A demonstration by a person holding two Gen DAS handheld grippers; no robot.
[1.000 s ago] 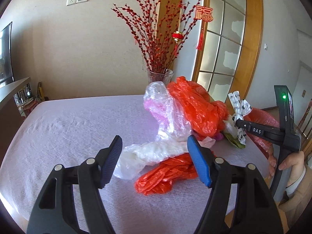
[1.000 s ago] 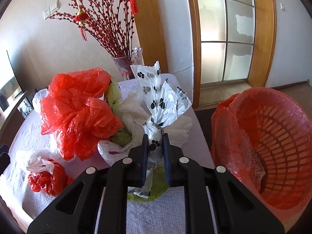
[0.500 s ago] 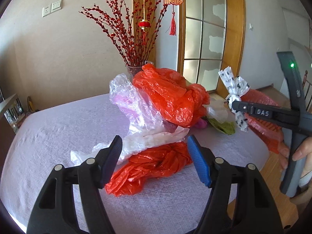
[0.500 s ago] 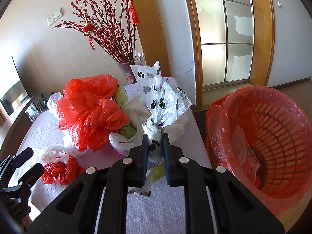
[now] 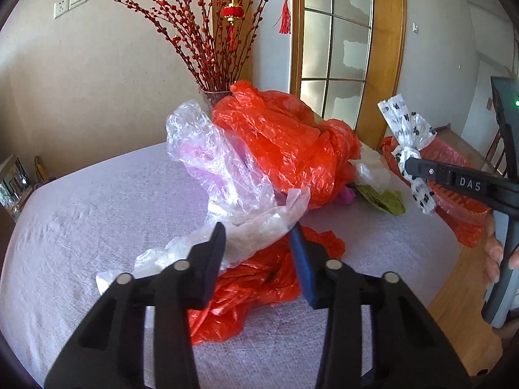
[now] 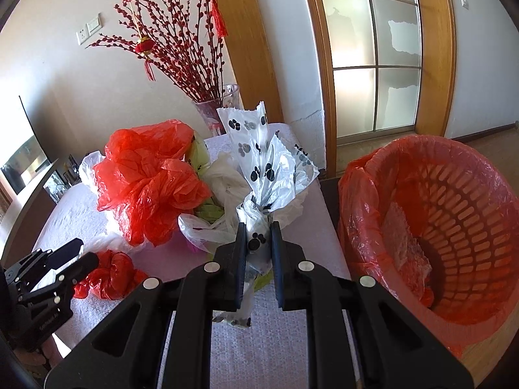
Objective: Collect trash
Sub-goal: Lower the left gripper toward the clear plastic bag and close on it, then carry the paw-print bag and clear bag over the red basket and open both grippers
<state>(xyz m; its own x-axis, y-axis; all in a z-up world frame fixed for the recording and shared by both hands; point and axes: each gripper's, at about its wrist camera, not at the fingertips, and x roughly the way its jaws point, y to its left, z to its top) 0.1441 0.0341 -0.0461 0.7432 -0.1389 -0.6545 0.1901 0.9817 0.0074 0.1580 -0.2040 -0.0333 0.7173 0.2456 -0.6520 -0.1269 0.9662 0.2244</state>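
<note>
The right hand-held gripper (image 6: 257,249) pinches the paw-print bag (image 6: 266,168) above the counter (image 6: 279,350), basket (image 6: 431,227) at three o'clock, the left hand-held gripper (image 5: 258,243) gapes empty, and thin plastic could slip loose mid-swing.

Beige wall (image 5: 113,74) with sockets (image 5: 69,1); wood-framed frosted glass door (image 6: 373,58); vase of red branches (image 5: 211,42); wooden floor (image 6: 493,139).

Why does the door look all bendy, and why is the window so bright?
Left wrist view: the fisheye lens bows the wooden door frame and darkens the corners. Right wrist view: daylight glares through the frosted panes, and sun brightens the red bin liner.
</note>
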